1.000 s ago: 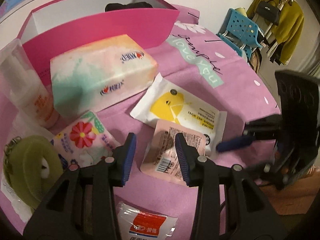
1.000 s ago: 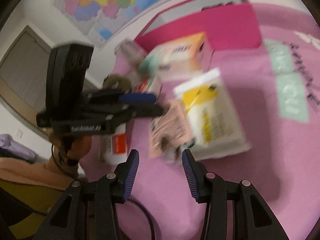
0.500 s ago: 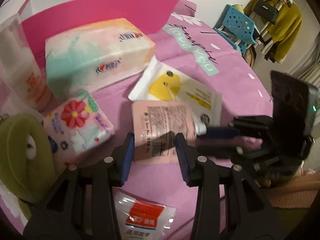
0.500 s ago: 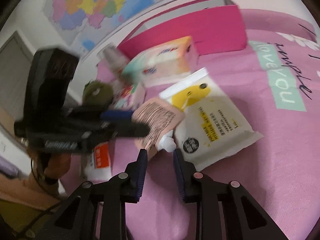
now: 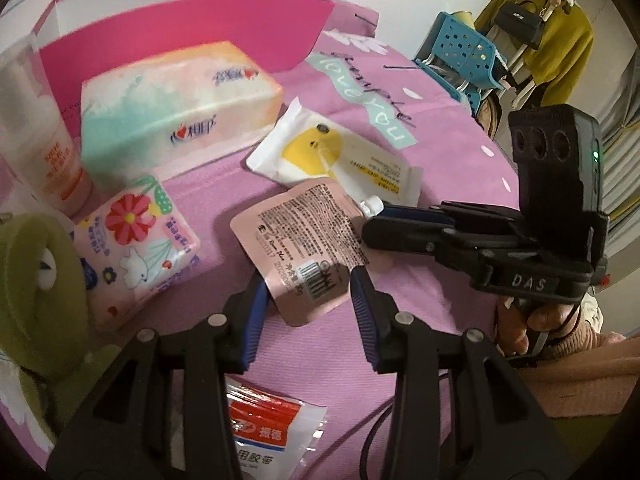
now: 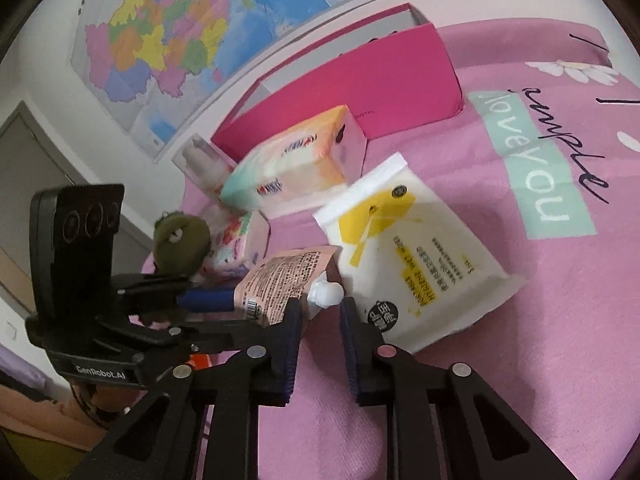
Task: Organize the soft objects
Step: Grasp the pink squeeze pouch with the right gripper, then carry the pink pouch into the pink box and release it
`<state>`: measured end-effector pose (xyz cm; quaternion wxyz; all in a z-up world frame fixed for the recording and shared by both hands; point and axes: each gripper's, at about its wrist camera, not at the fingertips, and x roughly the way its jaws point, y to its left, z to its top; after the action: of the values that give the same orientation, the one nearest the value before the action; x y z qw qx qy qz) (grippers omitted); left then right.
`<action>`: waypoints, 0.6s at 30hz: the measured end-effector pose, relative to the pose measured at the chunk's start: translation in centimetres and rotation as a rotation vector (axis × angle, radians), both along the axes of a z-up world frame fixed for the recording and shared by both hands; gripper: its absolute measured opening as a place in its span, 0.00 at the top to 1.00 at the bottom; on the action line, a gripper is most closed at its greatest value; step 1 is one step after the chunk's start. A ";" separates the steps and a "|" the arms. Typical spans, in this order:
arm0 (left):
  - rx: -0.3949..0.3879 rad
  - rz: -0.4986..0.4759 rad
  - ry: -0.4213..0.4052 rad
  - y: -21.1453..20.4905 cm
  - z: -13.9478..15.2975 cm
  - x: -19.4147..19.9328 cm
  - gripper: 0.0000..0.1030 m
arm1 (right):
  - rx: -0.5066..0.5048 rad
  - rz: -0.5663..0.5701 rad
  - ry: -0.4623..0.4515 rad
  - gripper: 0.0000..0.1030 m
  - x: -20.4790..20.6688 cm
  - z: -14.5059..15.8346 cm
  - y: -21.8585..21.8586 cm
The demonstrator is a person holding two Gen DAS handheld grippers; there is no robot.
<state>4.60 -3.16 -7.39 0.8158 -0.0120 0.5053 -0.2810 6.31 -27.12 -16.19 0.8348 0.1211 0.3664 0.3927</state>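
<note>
Pink spout pouch (image 5: 306,242) lifted and tilted at centre of the pink cloth (image 5: 440,152), spout end raised off the yellow wipes pack (image 5: 332,156), barcode end hanging between the left gripper (image 5: 308,306) fingers. Half a second back lay flatter, label squarely up; now rotated, white spout (image 6: 326,294) drawn toward the right gripper (image 6: 318,344).

Right gripper fingers narrowed compared with a second ago, closed in on either side of the spout neck. Gap visible around the cap in the right wrist view, so firm pinch not confirmed (possibly just cradling). Left gripper fingers spread, bracketing the pouch's lower corner without clear contact; cannot tell whether touching.

Judged meaning: pouch freed from the overlap with the wipes pack, pickup under way, transfer to the magenta box (image 5: 188,36) at the far end probably next. Box open, something dark already inside.

Elsewhere: tissue pack (image 5: 176,96) in front of the box, floral tissue packet (image 5: 136,236) beside it, green plush (image 5: 36,296) at left edge, tube (image 5: 44,136) upright near the box, tape bag (image 5: 264,428) under the left gripper.

Risk: thin pouch, slippery spout, likely swing or slip if grip is loose.
</note>
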 end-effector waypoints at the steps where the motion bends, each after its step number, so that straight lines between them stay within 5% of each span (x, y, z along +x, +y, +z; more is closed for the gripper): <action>1: -0.005 -0.004 -0.011 -0.1 0.4 -0.1 0.59 | -0.004 -0.002 -0.009 0.82 -0.1 0.3 0.0; 18: -0.039 0.038 -0.203 -0.4 7.5 3.3 0.59 | 0.038 -0.007 -0.193 0.82 2.9 8.5 -1.0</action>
<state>7.91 -3.53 0.11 0.8676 -0.0090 0.4144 -0.2748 9.20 -28.08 -7.69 0.8652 0.0999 0.2762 0.4064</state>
